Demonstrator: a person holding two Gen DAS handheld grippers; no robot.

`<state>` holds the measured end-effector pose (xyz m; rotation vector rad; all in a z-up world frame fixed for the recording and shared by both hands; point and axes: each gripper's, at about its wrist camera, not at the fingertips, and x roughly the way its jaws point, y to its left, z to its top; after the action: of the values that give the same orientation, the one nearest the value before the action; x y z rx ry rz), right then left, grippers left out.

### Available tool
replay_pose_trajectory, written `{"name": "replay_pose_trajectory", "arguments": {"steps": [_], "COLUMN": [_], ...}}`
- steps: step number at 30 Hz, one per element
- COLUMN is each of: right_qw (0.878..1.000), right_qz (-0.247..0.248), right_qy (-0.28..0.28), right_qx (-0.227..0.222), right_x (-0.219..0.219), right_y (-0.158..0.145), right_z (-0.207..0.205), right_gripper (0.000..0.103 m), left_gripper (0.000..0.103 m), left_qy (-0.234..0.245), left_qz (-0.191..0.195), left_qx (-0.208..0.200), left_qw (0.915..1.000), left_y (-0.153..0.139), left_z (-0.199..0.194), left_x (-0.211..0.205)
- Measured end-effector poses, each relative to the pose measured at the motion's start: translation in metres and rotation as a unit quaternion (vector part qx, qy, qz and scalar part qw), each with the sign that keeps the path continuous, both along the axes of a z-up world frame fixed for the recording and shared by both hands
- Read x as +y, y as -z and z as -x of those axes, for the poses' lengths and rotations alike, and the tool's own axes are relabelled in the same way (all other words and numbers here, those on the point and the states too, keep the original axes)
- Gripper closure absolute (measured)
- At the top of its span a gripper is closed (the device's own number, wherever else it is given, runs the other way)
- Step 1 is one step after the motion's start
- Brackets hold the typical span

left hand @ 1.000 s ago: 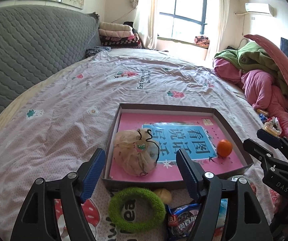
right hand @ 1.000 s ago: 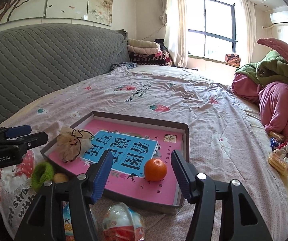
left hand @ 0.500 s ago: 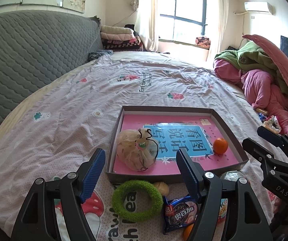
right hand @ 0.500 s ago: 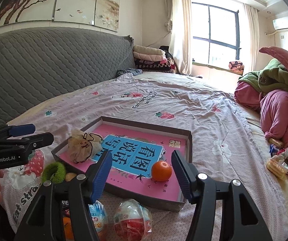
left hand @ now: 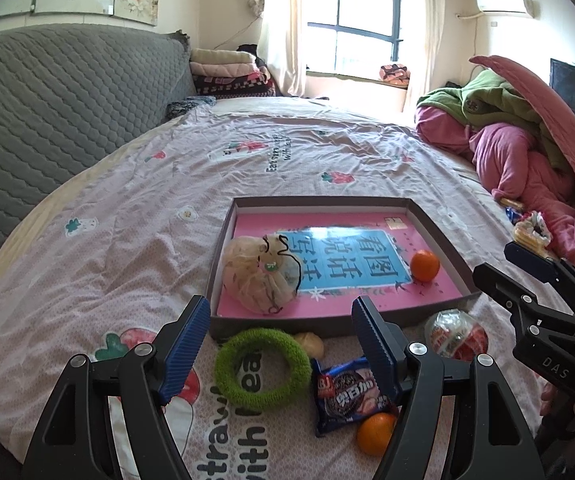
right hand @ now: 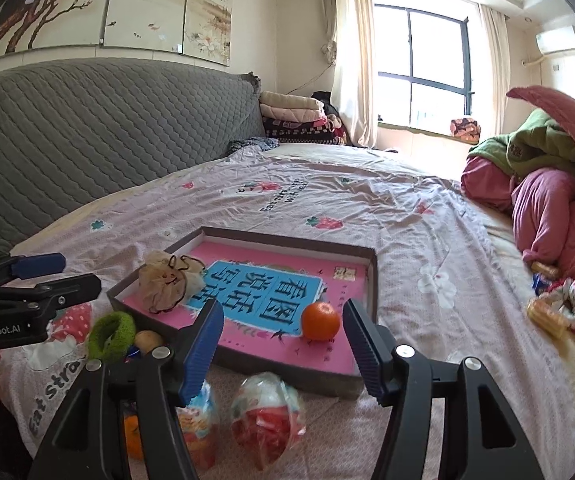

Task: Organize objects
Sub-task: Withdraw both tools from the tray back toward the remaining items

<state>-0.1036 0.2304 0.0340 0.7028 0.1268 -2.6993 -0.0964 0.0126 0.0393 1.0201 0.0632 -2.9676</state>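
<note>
On the bed (left hand: 135,208), the left claw (left hand: 281,334) gapes wide and empty over the green ring (left hand: 262,363), just short of the tray (left hand: 223,240). The right claw (right hand: 283,340), half-wide and empty, frames the tray's orange (right hand: 321,321) beyond its tips.

Both tools are black plastic frames with silver screw heads at the joints. The left gripper (left hand: 281,342) carries ribbed blue pads on its fingertips (left hand: 185,344); the right gripper (right hand: 283,344) matches it. White lettering marks each body's side: "GenRobot.AI" and "DAS".
</note>
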Motion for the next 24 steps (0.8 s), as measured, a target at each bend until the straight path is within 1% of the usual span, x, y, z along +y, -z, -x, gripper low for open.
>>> {"name": "replay_pose_trajectory", "arguments": {"steps": [6,12,24], "right_qw": [1.0,1.0,0.999], "right_qz": [-0.006,-0.019,-0.021], "right_qy": [-0.004,-0.008,-0.014], "right_qx": [0.006,0.022,0.02], "right_x": [-0.005,-0.012,-0.016], "right_y": [0.004,0.006,0.014], "right_z": [-0.013,-0.03,-0.053], "right_gripper": [0.039,0.038,0.038], "left_gripper": [0.028,0.028,0.028], "left_qy": [0.006,0.012,0.025], "left_qz": [0.002,0.001,0.014], "left_qx": [-0.003,-0.012,-0.029], "left_qw": [1.0,0.9999,0.9992], "left_y": [0.005,0.012,0.028], "left_z": [-0.013,-0.021,-0.034], "left_x": [0.001,0.002,0.007]}}
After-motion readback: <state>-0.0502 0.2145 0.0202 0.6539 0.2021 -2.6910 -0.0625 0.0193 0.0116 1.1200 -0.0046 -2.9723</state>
